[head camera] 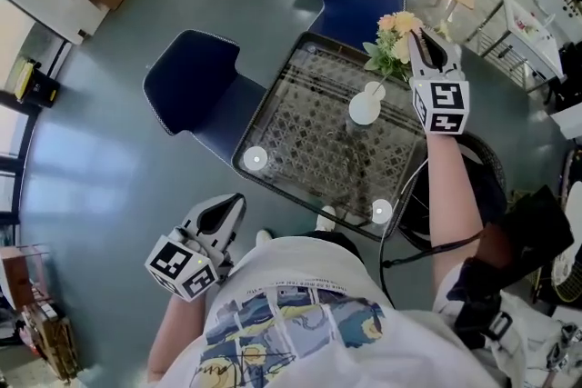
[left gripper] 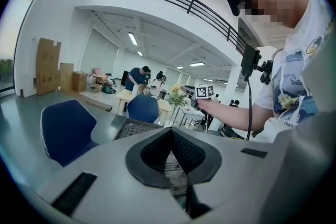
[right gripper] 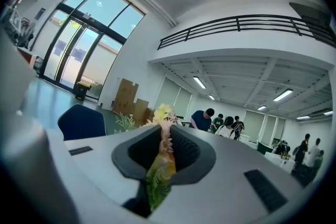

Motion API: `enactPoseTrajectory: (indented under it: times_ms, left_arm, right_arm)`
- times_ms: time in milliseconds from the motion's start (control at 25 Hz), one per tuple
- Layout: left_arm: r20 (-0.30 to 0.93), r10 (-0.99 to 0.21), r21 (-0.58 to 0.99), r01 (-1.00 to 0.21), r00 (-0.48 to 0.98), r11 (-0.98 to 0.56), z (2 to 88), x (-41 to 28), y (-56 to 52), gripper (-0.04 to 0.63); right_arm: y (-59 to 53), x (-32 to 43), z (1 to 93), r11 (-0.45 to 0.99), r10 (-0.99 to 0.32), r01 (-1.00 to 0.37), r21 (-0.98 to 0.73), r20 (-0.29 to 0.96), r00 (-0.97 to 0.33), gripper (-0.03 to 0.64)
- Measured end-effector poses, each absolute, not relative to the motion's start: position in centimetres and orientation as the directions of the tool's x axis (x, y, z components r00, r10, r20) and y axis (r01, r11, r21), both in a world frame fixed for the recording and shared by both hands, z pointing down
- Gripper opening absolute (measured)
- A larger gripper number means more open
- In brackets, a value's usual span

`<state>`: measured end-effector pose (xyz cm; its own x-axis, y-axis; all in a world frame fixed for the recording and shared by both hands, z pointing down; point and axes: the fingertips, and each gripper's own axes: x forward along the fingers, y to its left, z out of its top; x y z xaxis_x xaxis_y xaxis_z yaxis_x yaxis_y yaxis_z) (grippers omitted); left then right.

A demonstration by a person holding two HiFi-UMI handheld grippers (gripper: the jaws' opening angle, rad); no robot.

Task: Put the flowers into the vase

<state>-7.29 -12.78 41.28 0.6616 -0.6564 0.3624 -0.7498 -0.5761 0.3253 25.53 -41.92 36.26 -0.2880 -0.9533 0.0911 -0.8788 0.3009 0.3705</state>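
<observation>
Flowers (head camera: 393,39) clamped in right gripper (head camera: 421,37), near vase (head camera: 366,107) that its own view misses; left gripper (left gripper: 170,134) closed, empty.

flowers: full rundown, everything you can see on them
The flowers are a small bunch: pale yellow and peach blooms over green leaves, with fern-like foliage lower down. The right gripper is shut on the stems, and the blooms poke past its tips. The bunch is held in the air near the far edge of the glass table, just beyond the white vase, not in it yet. Real or artificial: can't tell.
</observation>
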Motion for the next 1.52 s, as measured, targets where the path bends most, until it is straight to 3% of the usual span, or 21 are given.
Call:
enactPoseTrajectory:
  times_ms: [560,880,1200,1520]
  left_arm:
    - [0.403,-0.677,0.321,-0.788,0.615,-0.525,42.1,-6.7,-12.2,0.009]
    - [0.397,-0.658,0.333,-0.768,0.640,-0.547,42.1,-6.0,-12.0,0.008]
    - [0.354,-0.594,0.342,-0.691,0.723,-0.637,41.8,-6.9,-12.2,0.009]
    - [0.314,-0.444,0.359,-0.538,0.839,-0.763,41.0,-8.0,-9.9,0.009]
  right_arm:
    - [-40.6,22.3,48.3,0.450,-0.890,-0.824,0.345,0.245,-0.384,0.058]
    - [-39.2,22.5,50.2,0.463,-0.876,-0.836,0.295,0.294,-0.382,0.109]
    - [-34.9,22.0,48.1,0.388,-0.907,-0.885,0.258,0.279,-0.316,0.107]
    - [-25.6,17.6,46.5,0.375,-0.896,-0.913,0.157,0.314,-0.314,0.104]
